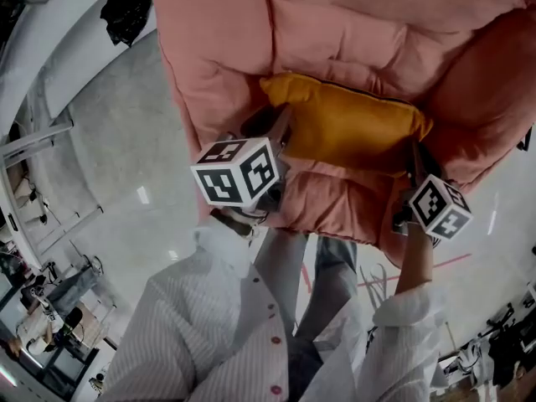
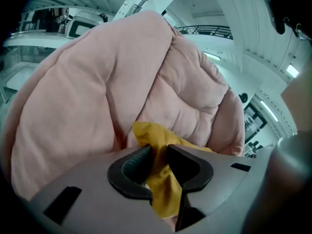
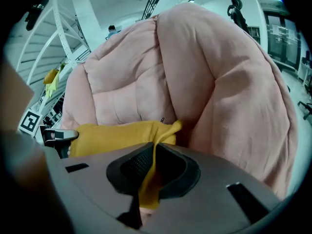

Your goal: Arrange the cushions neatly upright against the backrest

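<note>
Pink chair (image 1: 360, 23), puffy backrest. Yellow cushion (image 1: 352, 124) spans seat, near backrest. Opposite corners pinched: left claw (image 2: 160, 162) and right claw (image 3: 152, 167) clamp fabric tight, likely to stand cushion upright evenly.

Armchair (image 1: 360, 32) padding walls both sides; floor (image 1: 117, 157) leftward seems open.

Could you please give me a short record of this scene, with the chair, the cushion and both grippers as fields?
Chair: pink armchair, thickly padded
Cushion: one yellow cushion, lying across the seat in front of the backrest
Left gripper: shut on one corner of the cushion
Right gripper: shut on the opposite corner
Status: cushion held at both ends, not yet let go
</note>
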`<action>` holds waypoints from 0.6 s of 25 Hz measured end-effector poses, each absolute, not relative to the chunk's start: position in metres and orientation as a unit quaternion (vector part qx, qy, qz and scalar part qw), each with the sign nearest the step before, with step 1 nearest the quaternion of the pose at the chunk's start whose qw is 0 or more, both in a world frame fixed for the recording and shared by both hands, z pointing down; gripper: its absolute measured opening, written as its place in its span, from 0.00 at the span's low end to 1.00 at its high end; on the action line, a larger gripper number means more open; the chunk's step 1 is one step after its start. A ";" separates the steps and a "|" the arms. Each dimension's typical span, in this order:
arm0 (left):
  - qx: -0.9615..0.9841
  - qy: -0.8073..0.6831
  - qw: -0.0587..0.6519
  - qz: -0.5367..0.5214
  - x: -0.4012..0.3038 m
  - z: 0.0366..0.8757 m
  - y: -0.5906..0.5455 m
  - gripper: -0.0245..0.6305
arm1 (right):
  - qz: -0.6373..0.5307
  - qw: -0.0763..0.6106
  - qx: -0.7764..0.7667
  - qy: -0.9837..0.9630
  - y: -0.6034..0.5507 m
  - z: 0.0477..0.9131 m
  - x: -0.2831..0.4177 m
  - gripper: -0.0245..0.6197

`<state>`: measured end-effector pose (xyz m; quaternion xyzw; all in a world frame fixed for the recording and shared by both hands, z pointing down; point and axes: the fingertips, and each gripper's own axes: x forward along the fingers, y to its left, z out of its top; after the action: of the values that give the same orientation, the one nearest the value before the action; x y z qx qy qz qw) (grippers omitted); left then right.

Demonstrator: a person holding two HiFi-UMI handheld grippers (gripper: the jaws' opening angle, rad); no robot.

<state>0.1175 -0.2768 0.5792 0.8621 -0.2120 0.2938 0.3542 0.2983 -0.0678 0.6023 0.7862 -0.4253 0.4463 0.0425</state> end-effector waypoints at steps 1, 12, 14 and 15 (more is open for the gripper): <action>0.860 -0.212 0.356 0.297 0.119 0.582 -0.276 0.22 | 0.445 0.045 0.787 -0.425 -0.067 0.603 0.300 0.09; 0.848 -0.224 0.349 0.331 0.118 0.620 -0.301 0.29 | 0.442 0.081 0.775 -0.445 -0.093 0.620 0.301 0.10; 0.849 -0.226 0.338 0.338 0.116 0.625 -0.303 0.30 | 0.447 0.090 0.770 -0.446 -0.094 0.626 0.298 0.10; 0.849 -0.226 0.332 0.342 0.115 0.627 -0.302 0.30 | 0.450 0.095 0.768 -0.447 -0.093 0.628 0.298 0.11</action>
<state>0.1149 -0.3019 0.6265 0.8493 -0.2265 0.3420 0.3324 0.2975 -0.0933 0.6277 0.7678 -0.4465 0.4496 0.0950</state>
